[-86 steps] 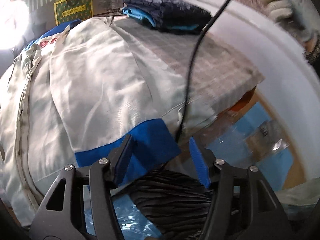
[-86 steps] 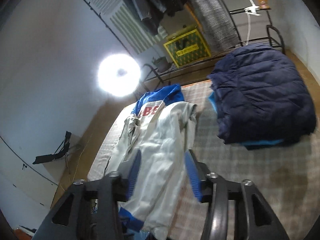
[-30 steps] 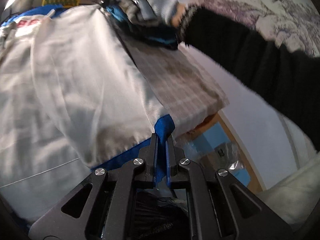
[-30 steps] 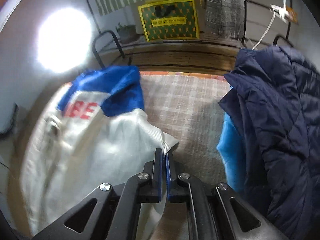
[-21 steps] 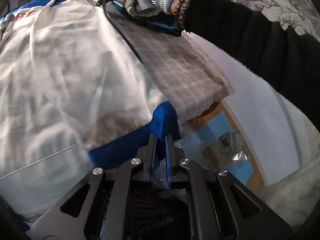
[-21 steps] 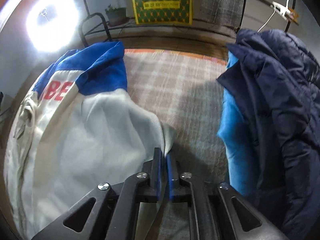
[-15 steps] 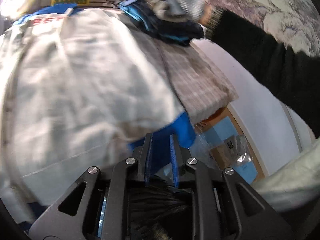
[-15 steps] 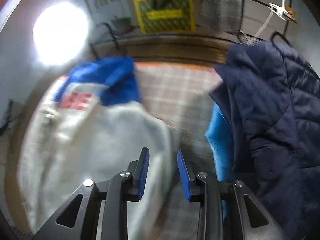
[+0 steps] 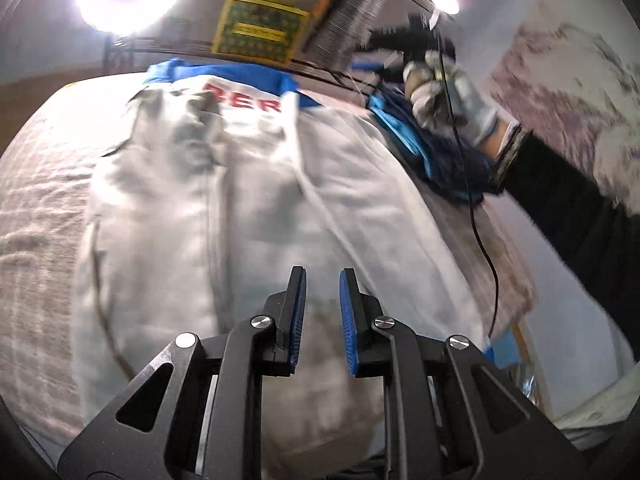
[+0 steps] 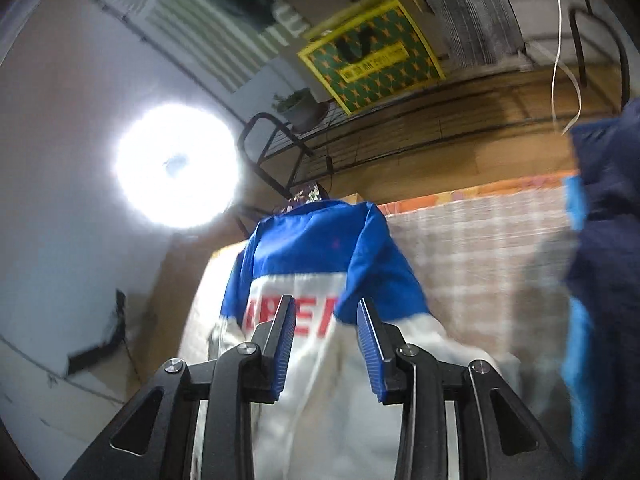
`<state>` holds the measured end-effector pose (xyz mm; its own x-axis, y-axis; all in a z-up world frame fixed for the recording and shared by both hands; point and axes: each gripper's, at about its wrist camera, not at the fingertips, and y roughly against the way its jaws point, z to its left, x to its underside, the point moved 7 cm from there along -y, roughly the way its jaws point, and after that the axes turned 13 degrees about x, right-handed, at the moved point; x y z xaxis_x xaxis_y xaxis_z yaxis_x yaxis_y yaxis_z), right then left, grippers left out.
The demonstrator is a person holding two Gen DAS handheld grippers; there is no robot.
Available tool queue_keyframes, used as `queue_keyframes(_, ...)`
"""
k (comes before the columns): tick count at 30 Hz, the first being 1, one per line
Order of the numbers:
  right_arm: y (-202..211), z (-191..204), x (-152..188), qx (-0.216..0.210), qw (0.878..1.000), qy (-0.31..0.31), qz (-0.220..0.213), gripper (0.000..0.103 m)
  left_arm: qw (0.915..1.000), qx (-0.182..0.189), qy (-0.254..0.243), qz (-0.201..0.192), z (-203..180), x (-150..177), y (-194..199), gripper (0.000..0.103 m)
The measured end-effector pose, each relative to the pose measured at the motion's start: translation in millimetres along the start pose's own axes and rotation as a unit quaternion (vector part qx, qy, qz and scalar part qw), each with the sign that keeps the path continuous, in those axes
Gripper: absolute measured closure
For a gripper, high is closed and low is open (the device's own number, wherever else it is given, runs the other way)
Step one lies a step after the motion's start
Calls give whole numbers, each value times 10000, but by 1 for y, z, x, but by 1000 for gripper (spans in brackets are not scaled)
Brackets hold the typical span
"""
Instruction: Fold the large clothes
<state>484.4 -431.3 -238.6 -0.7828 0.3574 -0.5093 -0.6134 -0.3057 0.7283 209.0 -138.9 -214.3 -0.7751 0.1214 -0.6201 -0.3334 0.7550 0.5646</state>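
From your left claw's (image 9: 322, 312) camera, the white jacket (image 9: 256, 216) lies spread flat on the checked bed cover (image 9: 36, 216), right under the claw and stretching away from it. Its blue collar (image 9: 224, 74) is at the far end. The two blue pads are apart, with nothing between them. Your right hand (image 9: 448, 92), in a grey glove, is up high on the right, above the dark blue coat (image 9: 452, 164), with a black cable (image 9: 478, 236) hanging down from it.

From your right claw's (image 10: 326, 344) camera, the jacket's (image 10: 344, 412) blue collar (image 10: 320, 248) and red letters (image 10: 316, 320) are just past the tips. This claw is apart too and holds nothing. It tilts up toward the wall lamp (image 10: 178, 166). The dark blue coat (image 10: 608, 240) is on the right.
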Motion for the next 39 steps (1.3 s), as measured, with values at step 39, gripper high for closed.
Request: queue_keyframes(39, -184, -27, -52, -1385, 9600, -2374, 529, 65, 9964, -5, 852, -44, 61, 2, 6, 88)
